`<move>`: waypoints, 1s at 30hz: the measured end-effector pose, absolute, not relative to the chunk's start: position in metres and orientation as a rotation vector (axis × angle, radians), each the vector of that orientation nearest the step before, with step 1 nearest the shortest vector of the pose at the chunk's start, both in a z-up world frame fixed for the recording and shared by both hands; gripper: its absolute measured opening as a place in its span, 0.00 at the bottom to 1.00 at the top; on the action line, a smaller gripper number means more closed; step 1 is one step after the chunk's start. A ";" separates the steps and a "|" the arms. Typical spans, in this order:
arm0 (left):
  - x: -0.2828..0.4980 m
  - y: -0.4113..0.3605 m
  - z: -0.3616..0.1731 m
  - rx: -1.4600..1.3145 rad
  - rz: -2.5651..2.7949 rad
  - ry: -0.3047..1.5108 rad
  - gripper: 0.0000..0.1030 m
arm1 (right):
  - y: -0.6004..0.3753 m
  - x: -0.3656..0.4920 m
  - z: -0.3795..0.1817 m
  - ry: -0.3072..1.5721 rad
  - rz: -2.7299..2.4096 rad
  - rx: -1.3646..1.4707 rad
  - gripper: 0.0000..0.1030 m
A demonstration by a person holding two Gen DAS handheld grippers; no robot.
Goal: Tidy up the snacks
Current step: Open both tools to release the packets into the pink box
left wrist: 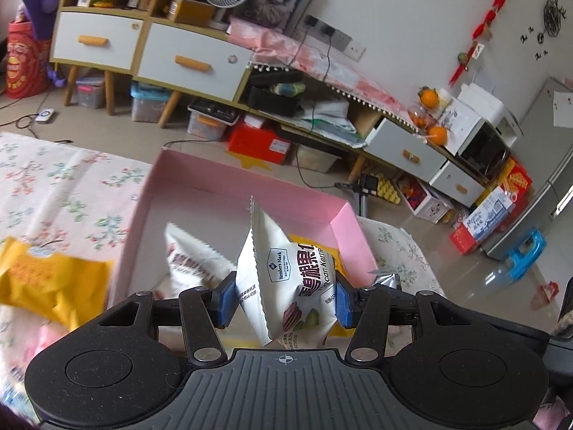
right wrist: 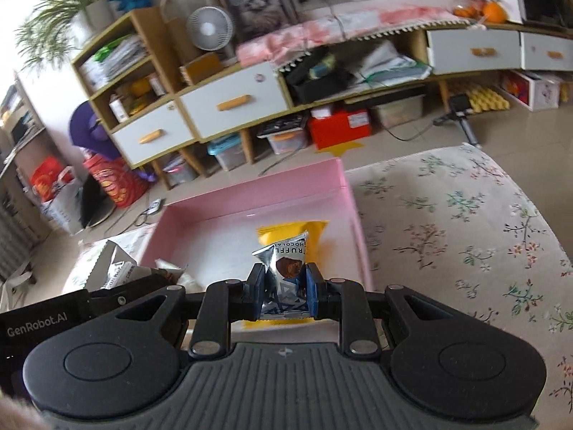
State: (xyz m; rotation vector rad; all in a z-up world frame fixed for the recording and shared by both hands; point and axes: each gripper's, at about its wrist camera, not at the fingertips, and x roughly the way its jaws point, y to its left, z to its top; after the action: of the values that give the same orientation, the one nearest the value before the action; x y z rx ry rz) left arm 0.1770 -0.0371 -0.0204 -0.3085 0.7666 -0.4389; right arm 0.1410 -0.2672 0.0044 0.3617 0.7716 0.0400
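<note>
White wall point(left wrist: 412, 10), tiled floor point(right wrist: 412, 150), long wooden cabinet point(left wrist: 186, 57) with white drawers, desk fan point(right wrist: 209, 28), floral tablecloth point(right wrist: 465, 222)

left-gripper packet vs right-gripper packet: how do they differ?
The white pecan packet is larger and puffy, and bulges past the left gripper; the silver truffle packet is small and fits between the right gripper's pads. The white packet's print reads upright; the silver packet's lettering is upside down. Both are clamped over the pink box.
</note>
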 end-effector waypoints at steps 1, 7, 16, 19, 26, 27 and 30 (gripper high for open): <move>0.180 -0.040 -0.024 -0.300 -0.437 0.769 0.48 | -0.267 0.144 0.002 0.778 0.034 0.351 0.21; 0.190 -0.048 -0.040 -0.261 -0.402 0.783 0.49 | -0.265 0.154 -0.006 0.798 0.023 0.286 0.20; 0.194 -0.047 -0.041 -0.260 -0.380 0.757 0.50 | -0.263 0.163 -0.011 0.815 0.028 0.265 0.21; 0.191 -0.048 -0.040 -0.237 -0.385 0.742 0.53 | -0.263 0.162 -0.009 0.817 0.030 0.263 0.25; 0.183 -0.053 -0.030 -0.207 -0.402 0.719 0.71 | -0.270 0.159 -0.004 0.803 0.015 0.285 0.40; 0.181 -0.053 -0.029 -0.203 -0.406 0.720 0.72 | -0.271 0.158 -0.003 0.797 0.015 0.283 0.43; 0.177 -0.054 -0.025 -0.188 -0.410 0.723 0.76 | -0.272 0.154 0.001 0.786 0.014 0.275 0.50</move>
State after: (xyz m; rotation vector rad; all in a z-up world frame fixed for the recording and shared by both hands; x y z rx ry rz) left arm 0.1771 -0.0542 -0.0254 -0.1884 0.7231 -0.4103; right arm 0.1540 -0.2719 0.0006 0.2748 0.7855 0.0144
